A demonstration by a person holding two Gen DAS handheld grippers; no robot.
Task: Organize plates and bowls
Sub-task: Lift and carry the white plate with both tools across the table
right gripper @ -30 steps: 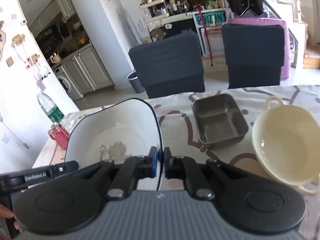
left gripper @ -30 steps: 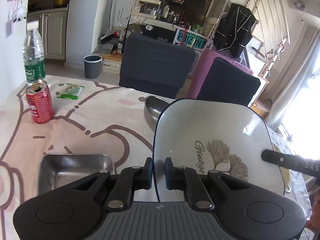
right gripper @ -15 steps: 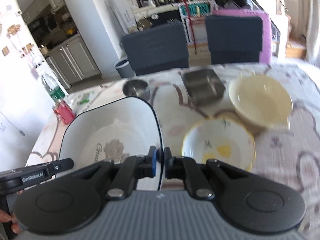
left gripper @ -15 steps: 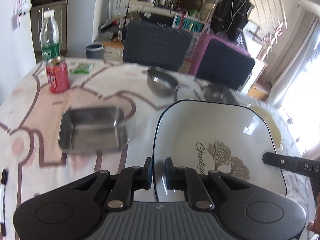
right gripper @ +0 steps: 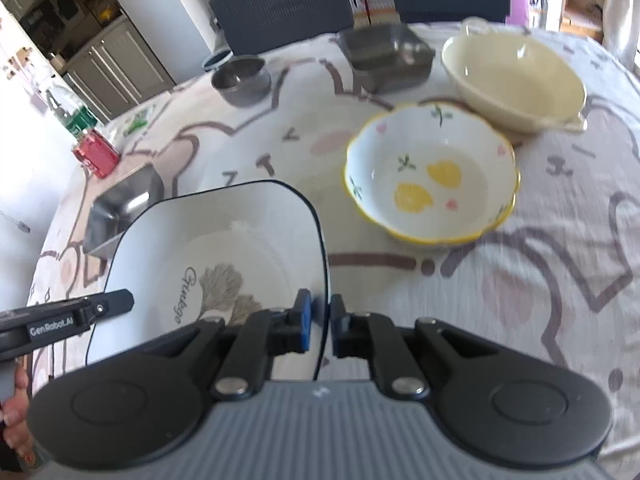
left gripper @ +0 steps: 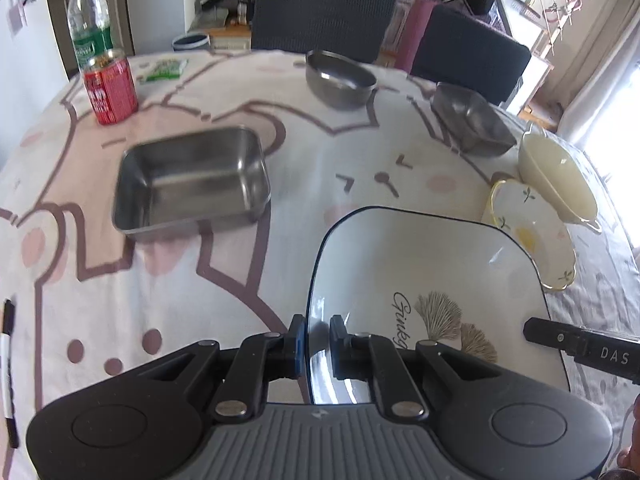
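Observation:
A white square plate (left gripper: 432,280) with a dark rim and a ginkgo print is held between both grippers above the table. My left gripper (left gripper: 314,350) is shut on its left rim. My right gripper (right gripper: 320,330) is shut on its right rim; the plate also shows in the right wrist view (right gripper: 216,256). On the table lie a flowered bowl (right gripper: 430,172), a cream bowl with handles (right gripper: 514,76), a steel tray (left gripper: 192,180), a second steel tray (left gripper: 472,120) and a round steel bowl (left gripper: 340,80).
A red can (left gripper: 112,86) and a water bottle (left gripper: 90,24) stand at the table's far left. A green packet (left gripper: 164,70) lies near them. A pen (left gripper: 8,368) lies at the left edge. Two dark chairs (left gripper: 320,12) stand behind the table.
Both grippers have lifted the plate higher and tipped downward, so the whole tabletop with its bowls and trays has come into view. Both grips on the plate are unchanged.

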